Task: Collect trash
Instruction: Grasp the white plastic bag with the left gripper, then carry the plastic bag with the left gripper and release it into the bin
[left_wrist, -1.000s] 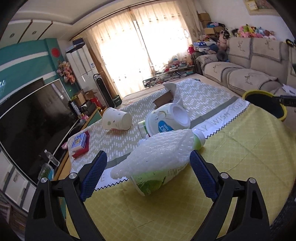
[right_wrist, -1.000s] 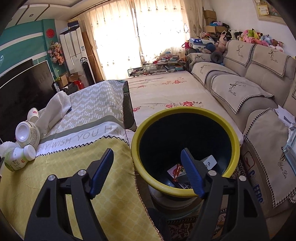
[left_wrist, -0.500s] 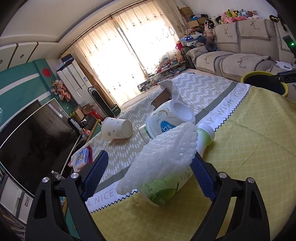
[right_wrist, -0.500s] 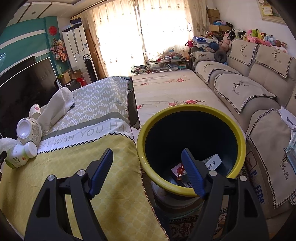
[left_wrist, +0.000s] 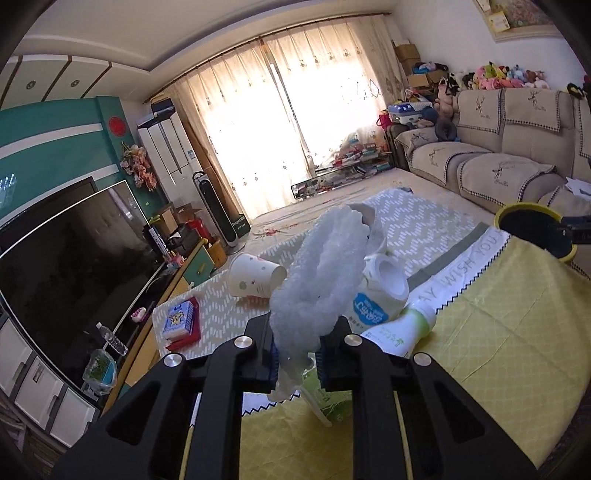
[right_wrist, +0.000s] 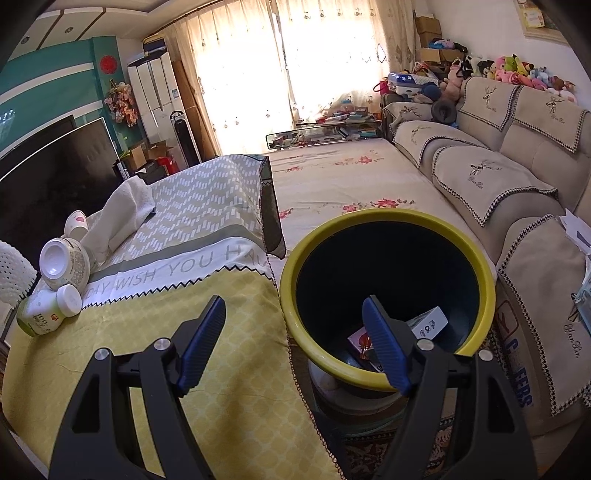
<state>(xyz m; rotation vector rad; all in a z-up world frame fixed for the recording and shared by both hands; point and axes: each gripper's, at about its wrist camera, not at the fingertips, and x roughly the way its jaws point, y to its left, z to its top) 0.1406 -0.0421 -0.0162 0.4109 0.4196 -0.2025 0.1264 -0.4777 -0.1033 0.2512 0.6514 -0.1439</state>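
My left gripper (left_wrist: 295, 356) is shut on a white foam net sleeve (left_wrist: 321, 280) and holds it up above the yellow tablecloth (left_wrist: 498, 332). Behind it lie a white bottle with a green label (left_wrist: 399, 332), a round white jar (left_wrist: 380, 288) and a tipped paper cup (left_wrist: 255, 277). My right gripper (right_wrist: 295, 339) is open and empty, over the near rim of the yellow-rimmed trash bin (right_wrist: 476, 273). The bin holds some packets (right_wrist: 428, 323). The bottle (right_wrist: 48, 314) and jar (right_wrist: 62, 264) also show at the left of the right wrist view.
A folded white towel (right_wrist: 125, 210) lies on the patterned cloth. A red-and-blue box (left_wrist: 181, 321) sits near the table's left edge. A TV (left_wrist: 74, 266) stands to the left, a beige sofa (right_wrist: 498, 155) to the right.
My left gripper has closed on the foam net sleeve and lifted it off the bottle. My right gripper has stayed open by the bin, shifting slightly.
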